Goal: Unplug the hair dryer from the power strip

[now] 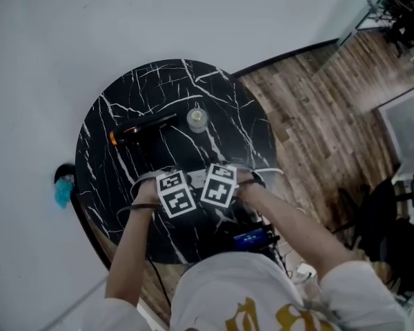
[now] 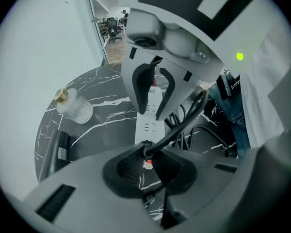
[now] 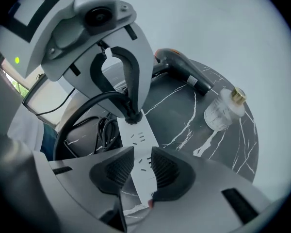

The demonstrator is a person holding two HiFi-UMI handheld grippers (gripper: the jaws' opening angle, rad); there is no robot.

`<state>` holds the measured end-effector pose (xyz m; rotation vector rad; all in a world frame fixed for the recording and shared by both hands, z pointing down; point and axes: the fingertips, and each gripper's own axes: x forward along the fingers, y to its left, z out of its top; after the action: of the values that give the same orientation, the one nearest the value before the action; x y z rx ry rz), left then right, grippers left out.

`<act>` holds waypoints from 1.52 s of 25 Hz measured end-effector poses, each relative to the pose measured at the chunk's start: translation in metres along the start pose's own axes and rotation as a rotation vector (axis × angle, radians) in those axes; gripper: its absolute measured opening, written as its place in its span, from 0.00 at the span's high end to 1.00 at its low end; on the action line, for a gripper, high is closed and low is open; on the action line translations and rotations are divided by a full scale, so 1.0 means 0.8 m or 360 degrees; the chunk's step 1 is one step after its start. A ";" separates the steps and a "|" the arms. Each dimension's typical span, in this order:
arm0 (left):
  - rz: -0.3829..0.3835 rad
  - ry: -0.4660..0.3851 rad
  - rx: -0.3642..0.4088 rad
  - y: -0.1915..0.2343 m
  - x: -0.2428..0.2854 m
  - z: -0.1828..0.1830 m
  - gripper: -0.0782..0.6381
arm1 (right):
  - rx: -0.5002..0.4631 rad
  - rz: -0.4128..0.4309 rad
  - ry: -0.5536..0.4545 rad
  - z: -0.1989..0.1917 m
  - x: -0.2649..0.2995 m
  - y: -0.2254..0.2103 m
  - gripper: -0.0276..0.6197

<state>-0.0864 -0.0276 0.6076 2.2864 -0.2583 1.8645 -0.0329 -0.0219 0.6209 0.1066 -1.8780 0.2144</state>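
A white power strip (image 3: pixel 138 140) lies on the round black marble table (image 1: pixel 124 95), near its front edge. My left gripper (image 2: pixel 146 154) is shut on a black plug (image 3: pixel 131 114) at the strip's far end, and the plug's black cord (image 2: pixel 184 125) arches away from it. I cannot tell whether the plug is still seated. My right gripper (image 3: pixel 142 165) straddles the strip's near part, its pads closed against the strip's sides. The black hair dryer (image 1: pixel 141 129) with an orange end lies at the table's back left, apart from both grippers.
A small glass bottle (image 1: pixel 197 119) with a gold cap stands behind the strip. Coiled black cables (image 3: pixel 106 130) lie beside the strip. A device with a blue screen (image 1: pixel 252 238) hangs at the table's front edge. Wood floor (image 1: pixel 317 116) lies to the right.
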 end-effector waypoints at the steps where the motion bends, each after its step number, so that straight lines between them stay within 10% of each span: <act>1: -0.0004 -0.0004 -0.0018 0.005 -0.001 -0.002 0.83 | -0.0007 -0.0005 -0.0002 0.000 0.000 0.000 0.78; 6: -0.0250 -0.0202 -0.0207 0.008 -0.005 0.010 0.82 | 0.0010 -0.0019 -0.0014 0.001 0.002 0.000 0.78; 11: -0.0045 -0.0033 -0.0017 -0.007 -0.001 0.003 0.83 | 0.0027 -0.0015 -0.0004 0.002 0.002 -0.002 0.78; 15: -0.0110 -0.0267 -0.0168 0.037 -0.031 0.027 0.83 | 0.0018 -0.0025 -0.0002 0.002 0.002 -0.002 0.78; 27: -0.0150 -0.0222 -0.0167 0.016 -0.019 0.019 0.83 | 0.0044 -0.0023 -0.0020 0.002 0.001 -0.003 0.78; 33: 0.0148 -0.0488 -0.0334 0.032 -0.037 0.022 0.83 | 0.0016 -0.0027 -0.0042 0.001 0.001 -0.002 0.78; 38: 0.0343 -0.0721 -0.0539 0.026 -0.048 0.014 0.82 | 0.0263 -0.0380 -0.0547 0.003 -0.026 -0.035 0.79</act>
<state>-0.0888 -0.0499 0.5683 2.4711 -0.8410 1.2279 -0.0234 -0.0502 0.6034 0.5054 -2.1644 0.1952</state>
